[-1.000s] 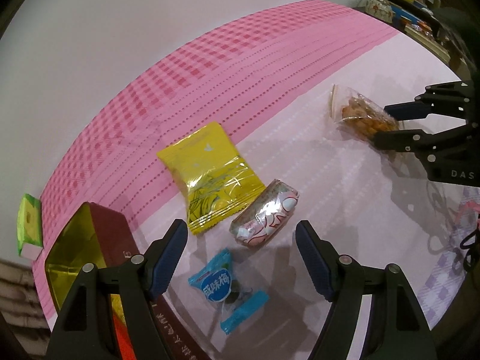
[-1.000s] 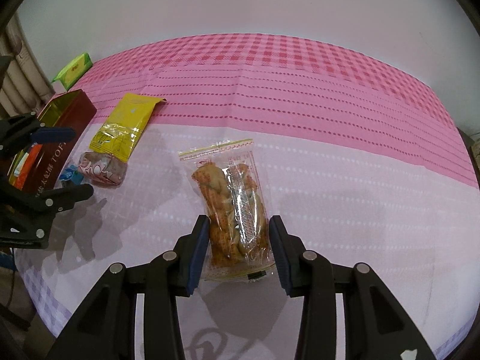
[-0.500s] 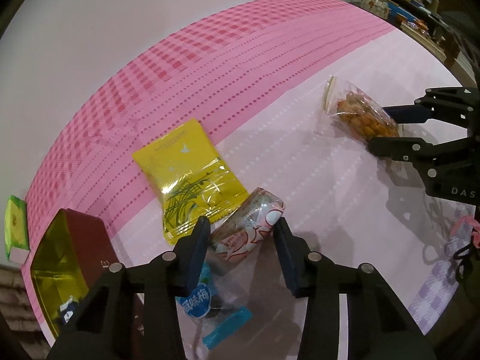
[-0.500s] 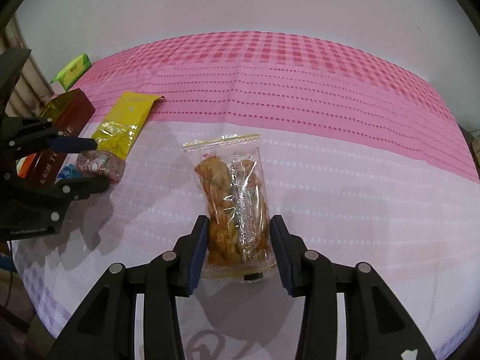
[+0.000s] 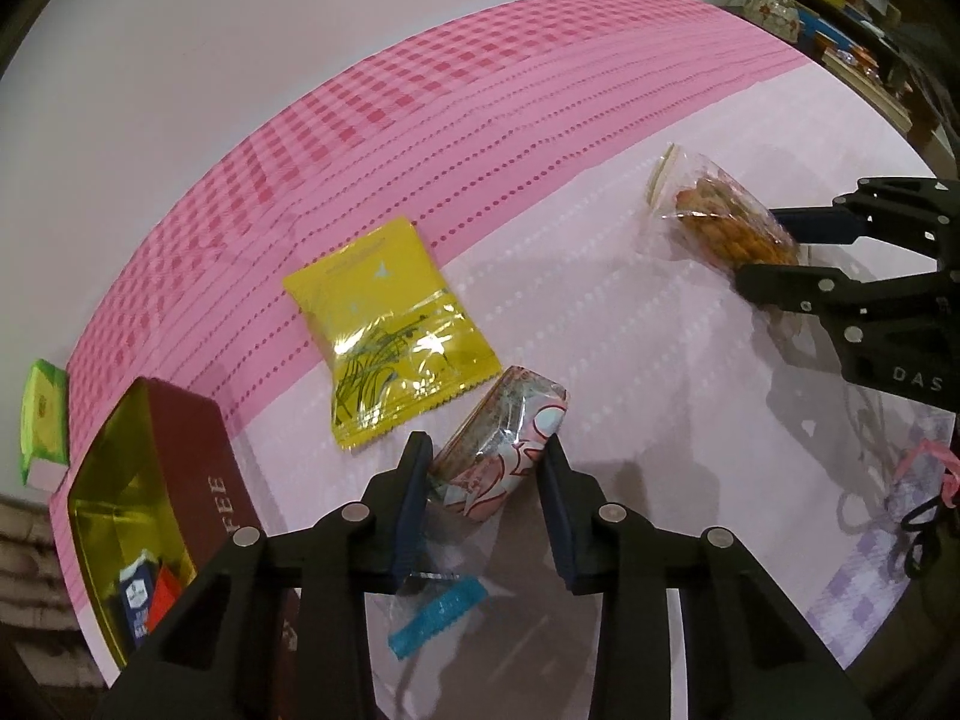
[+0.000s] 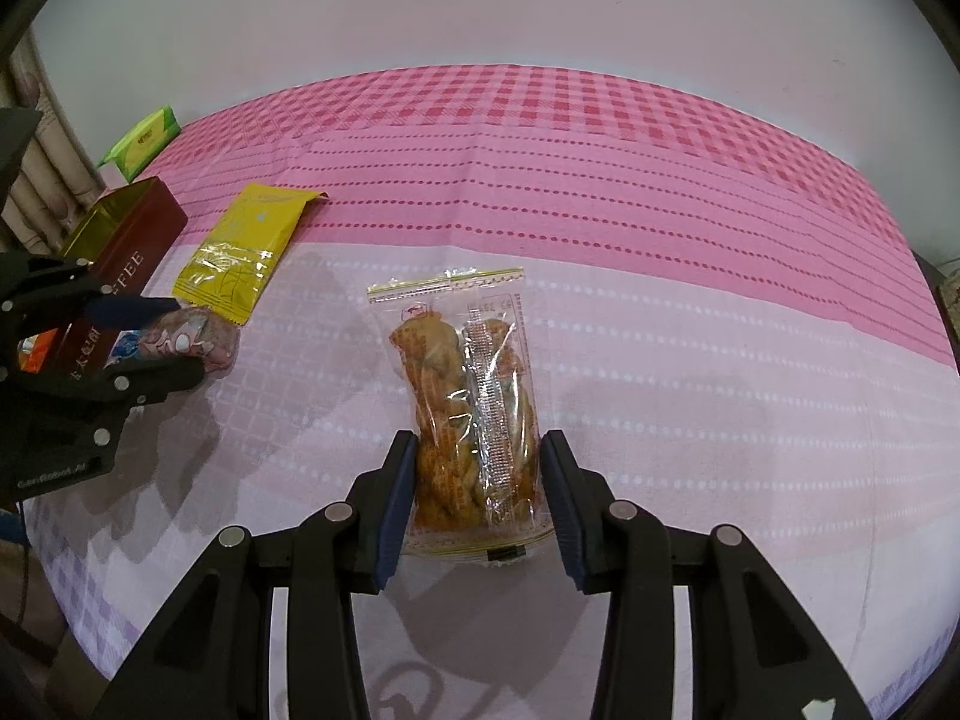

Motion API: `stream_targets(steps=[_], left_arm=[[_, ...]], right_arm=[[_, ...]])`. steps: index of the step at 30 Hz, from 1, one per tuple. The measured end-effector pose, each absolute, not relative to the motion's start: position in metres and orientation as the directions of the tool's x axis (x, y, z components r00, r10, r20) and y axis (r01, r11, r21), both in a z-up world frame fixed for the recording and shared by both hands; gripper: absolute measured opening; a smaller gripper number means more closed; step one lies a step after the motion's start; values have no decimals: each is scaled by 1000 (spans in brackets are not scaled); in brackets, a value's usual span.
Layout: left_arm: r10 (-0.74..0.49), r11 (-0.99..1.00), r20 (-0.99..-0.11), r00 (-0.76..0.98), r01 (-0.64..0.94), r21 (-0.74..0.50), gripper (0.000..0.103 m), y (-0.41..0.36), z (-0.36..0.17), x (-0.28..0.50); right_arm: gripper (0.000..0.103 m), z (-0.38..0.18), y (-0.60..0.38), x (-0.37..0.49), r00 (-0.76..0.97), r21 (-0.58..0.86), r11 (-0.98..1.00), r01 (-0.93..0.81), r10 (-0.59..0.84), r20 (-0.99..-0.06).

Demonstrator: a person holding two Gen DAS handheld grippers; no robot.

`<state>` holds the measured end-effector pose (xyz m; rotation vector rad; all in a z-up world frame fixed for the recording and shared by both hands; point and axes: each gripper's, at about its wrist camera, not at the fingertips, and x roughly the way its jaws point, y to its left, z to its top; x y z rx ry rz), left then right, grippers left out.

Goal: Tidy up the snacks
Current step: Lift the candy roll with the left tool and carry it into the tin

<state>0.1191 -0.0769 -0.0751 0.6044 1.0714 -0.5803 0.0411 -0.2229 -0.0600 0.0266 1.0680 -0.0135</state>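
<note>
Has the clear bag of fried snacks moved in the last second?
No. The clear bag of fried snacks lies in the same spot on the pink tablecloth, between the right tongs.

Glossy plastic snack wrappers (image 5: 384, 324) lie on matt woven tablecloth (image 6: 660, 192).

Table (image 6: 690, 312): carries every item, under a cloth.
Twisted-snack bag (image 6: 471, 402): lengthwise between the pads of the right gripper (image 6: 478, 495); near end between them, far end toward 12 o'clock.
Wrapped roll (image 5: 501, 441): between the pads of the left gripper (image 5: 487, 498), at 9 o'clock from the twisted-snack bag, well apart.
Flat packet (image 5: 390, 336): just behind the wrapped roll, at 11 o'clock from it.
Small sachet (image 5: 435, 615): on the cloth beneath the left gripper.
Open tin (image 5: 138, 498): at 9 o'clock from the wrapped roll; small packets inside.
Tissue pack (image 5: 42, 423): behind the tin, at the table's edge.
</note>
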Motion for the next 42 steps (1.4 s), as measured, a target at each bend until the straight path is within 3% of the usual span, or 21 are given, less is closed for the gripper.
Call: stream_targets(steps=[12, 27, 34, 42], left_arm=[[-102, 782, -922, 375, 603, 159, 36, -55, -57, 106], [-149, 882, -876, 459, 462, 92, 36, -1, 14, 99], [-62, 943, -863, 501, 314, 114, 36, 74, 34, 102], [34, 977, -900, 434, 176, 122, 36, 152, 14, 93]], right_arm=[[39, -62, -216, 42, 482, -28, 999, 34, -41, -875], [39, -63, -213, 44, 474, -47, 997, 55, -67, -878], [39, -62, -212, 45, 467, -49, 996, 75, -79, -881], [38, -62, -210, 45, 458, -58, 994, 94, -94, -884]])
